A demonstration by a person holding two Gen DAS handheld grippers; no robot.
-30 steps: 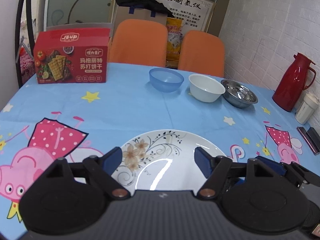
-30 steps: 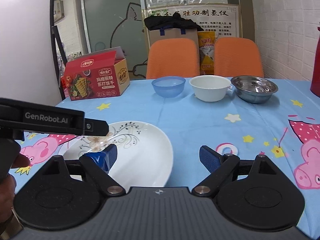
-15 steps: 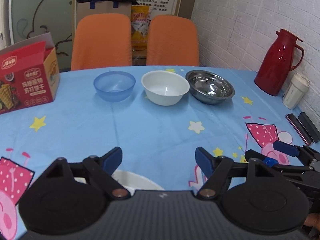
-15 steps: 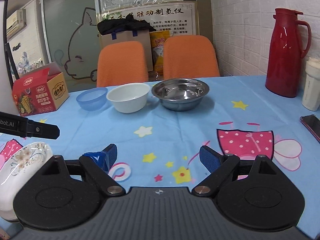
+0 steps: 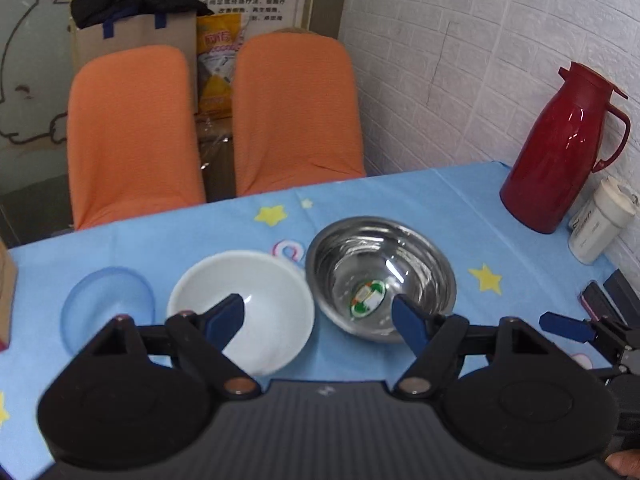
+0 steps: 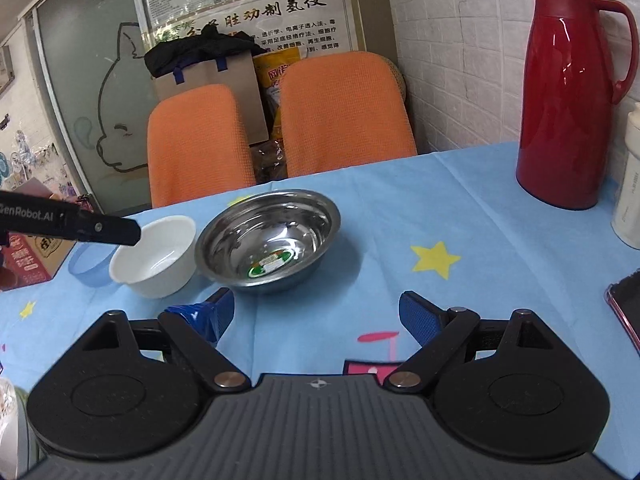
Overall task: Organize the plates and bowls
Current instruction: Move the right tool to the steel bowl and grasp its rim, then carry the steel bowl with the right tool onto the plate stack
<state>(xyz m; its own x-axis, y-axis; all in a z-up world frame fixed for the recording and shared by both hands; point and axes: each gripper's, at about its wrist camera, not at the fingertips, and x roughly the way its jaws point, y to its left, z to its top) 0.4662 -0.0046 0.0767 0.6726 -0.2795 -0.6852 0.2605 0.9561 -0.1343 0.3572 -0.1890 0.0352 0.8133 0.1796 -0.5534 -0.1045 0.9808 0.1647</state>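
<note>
Three bowls stand in a row on the blue tablecloth: a clear blue bowl (image 5: 108, 304), a white bowl (image 5: 256, 300) and a steel bowl (image 5: 380, 276) with a sticker inside. My left gripper (image 5: 318, 322) is open and empty, hovering just above and in front of the white and steel bowls. My right gripper (image 6: 316, 314) is open and empty, in front of the steel bowl (image 6: 268, 240) and to its right. The white bowl (image 6: 156, 256) and blue bowl (image 6: 86, 264) lie left of it. The floral plate shows only as a sliver at the right wrist view's lower left edge (image 6: 8, 420).
A red thermos (image 5: 560, 148) and a white cup (image 5: 600, 224) stand at the right by the brick wall. A phone (image 6: 626, 304) lies near the right edge. A red cracker box (image 6: 28, 256) sits far left. Two orange chairs (image 5: 296, 116) stand behind the table.
Both grippers have moved forward and right, away from the floral plate and up to the row of bowls. Both stayed open and empty.
</note>
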